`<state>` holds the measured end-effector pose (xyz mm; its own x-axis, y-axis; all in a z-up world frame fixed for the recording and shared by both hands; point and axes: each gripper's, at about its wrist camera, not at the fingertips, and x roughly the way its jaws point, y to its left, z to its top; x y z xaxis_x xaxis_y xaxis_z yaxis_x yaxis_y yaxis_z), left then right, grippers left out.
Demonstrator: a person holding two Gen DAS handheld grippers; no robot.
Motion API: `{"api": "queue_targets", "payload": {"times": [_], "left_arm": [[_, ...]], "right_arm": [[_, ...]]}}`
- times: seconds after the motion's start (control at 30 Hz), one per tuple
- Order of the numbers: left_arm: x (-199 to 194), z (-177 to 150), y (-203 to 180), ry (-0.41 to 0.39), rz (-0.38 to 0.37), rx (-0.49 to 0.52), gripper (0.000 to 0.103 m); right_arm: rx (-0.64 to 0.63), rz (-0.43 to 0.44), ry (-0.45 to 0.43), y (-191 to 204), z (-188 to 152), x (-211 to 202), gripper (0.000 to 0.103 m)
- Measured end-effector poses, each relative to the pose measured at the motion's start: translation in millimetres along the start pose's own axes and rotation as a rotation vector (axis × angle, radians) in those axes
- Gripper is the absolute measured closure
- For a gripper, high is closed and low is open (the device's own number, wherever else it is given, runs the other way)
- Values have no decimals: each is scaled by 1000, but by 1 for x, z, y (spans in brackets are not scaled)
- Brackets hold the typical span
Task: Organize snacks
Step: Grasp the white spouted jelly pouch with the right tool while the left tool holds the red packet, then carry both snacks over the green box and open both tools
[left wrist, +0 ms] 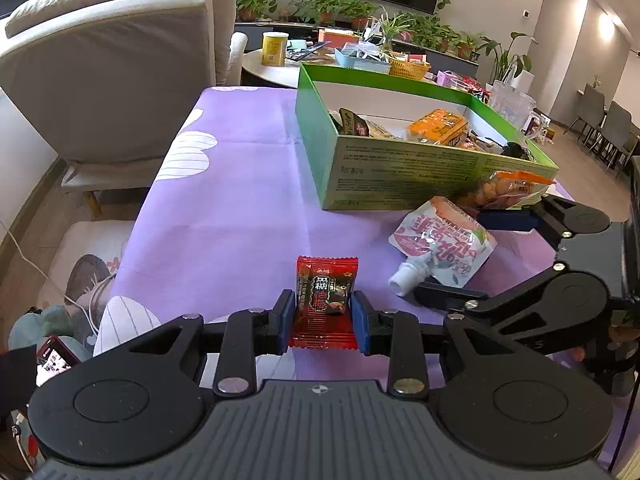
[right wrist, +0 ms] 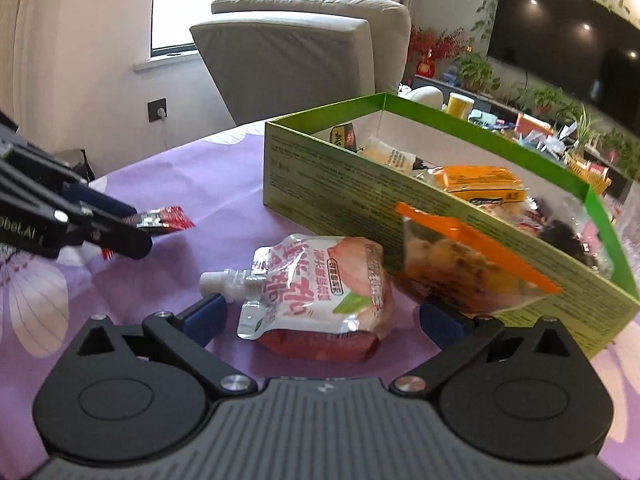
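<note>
We note the spouted pouch just before the box, the clear bag leaning against its wall.

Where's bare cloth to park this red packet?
Free: purple tablecloth left of the green box, ahead of the red packet. Crowded: right side, where pouch, orange-topped bag and right gripper cluster against the box.

Red sachet partly masked by the left gripper's jaws, its print too small to read, clear snack bag's base behind the right gripper, green box's contents half-hidden, television cropped.
</note>
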<state>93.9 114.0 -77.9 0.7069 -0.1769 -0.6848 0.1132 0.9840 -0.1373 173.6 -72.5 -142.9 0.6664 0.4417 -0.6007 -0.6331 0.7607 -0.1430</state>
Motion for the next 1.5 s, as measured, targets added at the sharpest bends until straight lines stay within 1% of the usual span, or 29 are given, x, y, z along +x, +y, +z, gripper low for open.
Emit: {"api": "queue_targets", "payload": {"times": [0.23,0.57,0.83,1.0,1.27,1.5], "left_arm": [[-1,1,0,-2,3,-6,75],[-4,3,3,-12,15,-19,75],[-8,5,2,-21,21,-20,75],[-10,6,3,-26,27,-23,75],[-14,11,3,-41,38,-20,75],[-17,17,1,-57,50,-14,75]], "right_arm": [[33,20,4,9,6,7,18],[75,-21,3,17,7,8,18],[127,-21,22,12,12,12,18],[164,22,22,7,8,3,18],[156,59,17,11,-3,-17,19],[141,112,-50,15,0,-41,19]]}}
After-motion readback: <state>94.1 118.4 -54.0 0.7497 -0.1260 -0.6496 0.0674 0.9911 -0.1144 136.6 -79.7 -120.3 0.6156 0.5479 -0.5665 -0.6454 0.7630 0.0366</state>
